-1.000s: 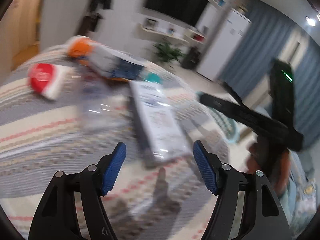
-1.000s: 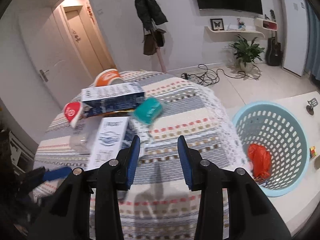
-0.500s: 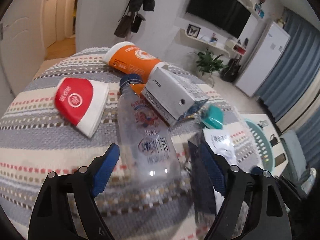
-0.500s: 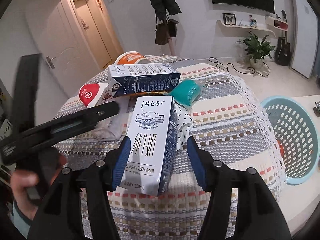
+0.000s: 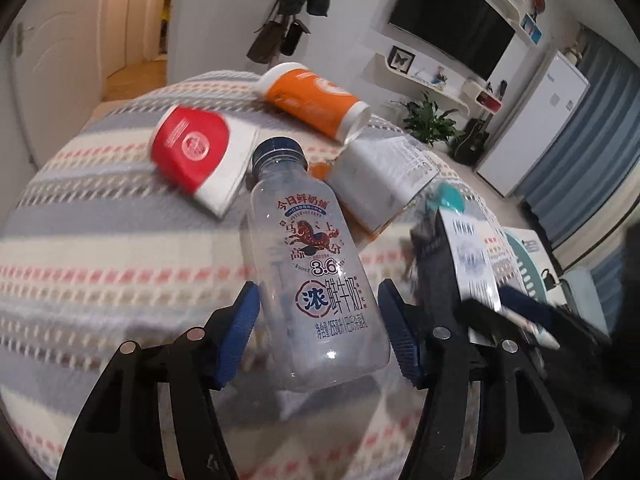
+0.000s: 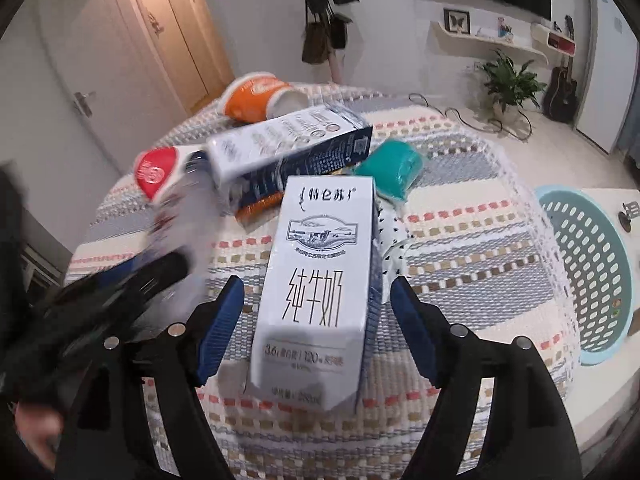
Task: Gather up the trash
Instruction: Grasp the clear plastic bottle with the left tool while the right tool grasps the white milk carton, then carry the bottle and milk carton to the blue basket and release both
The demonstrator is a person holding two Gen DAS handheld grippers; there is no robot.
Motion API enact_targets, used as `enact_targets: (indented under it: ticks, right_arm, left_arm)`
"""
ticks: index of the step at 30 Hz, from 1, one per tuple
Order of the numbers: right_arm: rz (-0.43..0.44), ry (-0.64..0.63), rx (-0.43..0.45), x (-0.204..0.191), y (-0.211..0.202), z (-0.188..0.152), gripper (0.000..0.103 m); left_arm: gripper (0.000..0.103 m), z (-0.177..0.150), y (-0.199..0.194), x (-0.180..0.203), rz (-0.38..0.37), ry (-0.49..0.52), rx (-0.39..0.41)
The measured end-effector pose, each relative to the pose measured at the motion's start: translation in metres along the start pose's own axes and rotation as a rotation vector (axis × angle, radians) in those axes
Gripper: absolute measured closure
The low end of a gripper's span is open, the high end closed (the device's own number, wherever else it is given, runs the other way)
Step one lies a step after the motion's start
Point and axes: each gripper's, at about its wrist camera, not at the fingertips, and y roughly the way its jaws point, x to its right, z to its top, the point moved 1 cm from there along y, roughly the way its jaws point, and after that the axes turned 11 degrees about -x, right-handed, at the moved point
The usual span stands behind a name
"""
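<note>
A clear plastic milk bottle (image 5: 316,280) with a blue cap lies on the striped tablecloth (image 5: 100,248). It rests between the blue pads of my left gripper (image 5: 318,312), whose jaws are closing around it with slim gaps still showing. A white and blue milk carton (image 6: 320,280) lies between the pads of my right gripper (image 6: 317,300). Those jaws are opening, with clear gaps on both sides of the carton. The same carton (image 5: 468,256) shows at the right of the left wrist view. The bottle (image 6: 184,216) and left gripper (image 6: 120,292) are blurred at the left of the right wrist view.
More trash lies behind: an orange cup (image 5: 312,100) on its side, a red and white cup (image 5: 196,152), a second carton (image 6: 288,144) and a teal lump (image 6: 394,170). A light blue perforated basket (image 6: 588,272) stands on the floor to the right of the table.
My left gripper has swung over and slid up around the bottle, jaws narrower than half a second ago. My right gripper has come up to the carton and its jaws have widened.
</note>
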Motion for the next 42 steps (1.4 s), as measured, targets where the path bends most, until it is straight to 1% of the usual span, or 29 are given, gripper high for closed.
enact_targets:
  ticks: [3,6,8,9,11,12,13,14,16,17,19,21,22,24,27,29,32,35,37,41,42]
  right_arm:
    - [-0.023,-0.012,-0.016,-0.007,0.009,0.003,0.031]
    - [-0.060,-0.026,-0.021,-0.012,0.015,0.003,0.032]
    - [-0.065,-0.028,-0.038,-0.013,0.021,0.003,0.036]
    - [-0.070,-0.029,-0.045,-0.013,0.022,0.002,0.036]
    - [-0.070,-0.032,-0.050,-0.012,0.024,0.001,0.036]
    - [-0.067,-0.035,-0.049,-0.011,0.023,0.000,0.037]
    - [-0.070,-0.040,-0.047,-0.012,0.022,0.000,0.040]
    - [-0.075,-0.051,-0.043,-0.012,0.021,-0.001,0.043]
    - [-0.070,-0.069,-0.036,-0.010,0.017,-0.003,0.044]
    - [-0.063,-0.074,-0.034,-0.009,0.014,-0.005,0.044]
    - [-0.061,-0.084,-0.028,-0.006,0.010,-0.008,0.044]
    - [-0.050,-0.083,-0.007,-0.003,0.003,-0.011,0.044]
    - [-0.029,-0.083,0.006,-0.001,-0.003,-0.013,0.044]
    - [0.000,-0.080,0.037,0.004,-0.016,-0.015,0.044]
    - [0.014,-0.069,0.092,0.009,-0.038,-0.018,0.045]
    - [0.009,-0.056,0.138,0.014,-0.055,-0.018,0.045]
    - [-0.006,-0.026,0.207,0.028,-0.082,-0.016,0.045]
    - [-0.021,0.015,0.256,0.047,-0.103,-0.014,0.044]
    - [-0.044,0.045,0.289,0.063,-0.116,-0.011,0.044]
    - [-0.097,0.111,0.334,0.104,-0.136,-0.009,0.044]
    - [-0.104,0.122,0.339,0.112,-0.138,-0.009,0.044]
  left_arm:
    - [0.044,-0.020,-0.013,-0.008,-0.004,0.003,-0.009]
    - [0.043,-0.031,-0.020,-0.009,-0.012,0.013,-0.025]
    - [0.042,-0.033,-0.021,-0.007,-0.023,0.022,-0.032]
    - [0.042,-0.033,-0.020,-0.005,-0.020,0.030,-0.032]
    - [0.039,-0.032,-0.020,-0.006,0.008,0.024,-0.024]
    - [0.036,-0.029,-0.018,-0.004,0.020,0.022,-0.022]
    - [0.033,-0.025,-0.016,-0.002,0.024,0.024,-0.020]
    - [0.033,-0.020,-0.012,0.001,0.038,0.029,-0.026]
    - [0.033,-0.010,-0.003,0.004,0.079,0.037,-0.042]
    - [0.033,-0.007,0.002,0.007,0.104,0.047,-0.049]
    - [0.043,-0.003,0.009,0.009,0.142,0.045,-0.055]
    - [0.045,-0.005,0.007,0.010,0.135,0.046,-0.039]
    - [0.045,-0.007,0.005,0.010,0.132,0.041,-0.033]
    - [0.046,-0.010,-0.002,0.011,0.105,0.037,-0.004]
    - [0.047,-0.018,-0.026,0.016,0.030,0.046,0.061]
    - [0.047,-0.019,-0.046,0.026,0.001,0.065,0.115]
    - [0.047,-0.017,-0.068,0.042,-0.034,0.099,0.175]
    - [0.047,-0.007,-0.085,0.065,-0.092,0.135,0.219]
    - [0.047,0.001,-0.093,0.089,-0.136,0.175,0.246]
    - [0.047,0.017,-0.093,0.133,-0.186,0.241,0.252]
    - [0.047,0.021,-0.089,0.150,-0.202,0.262,0.251]
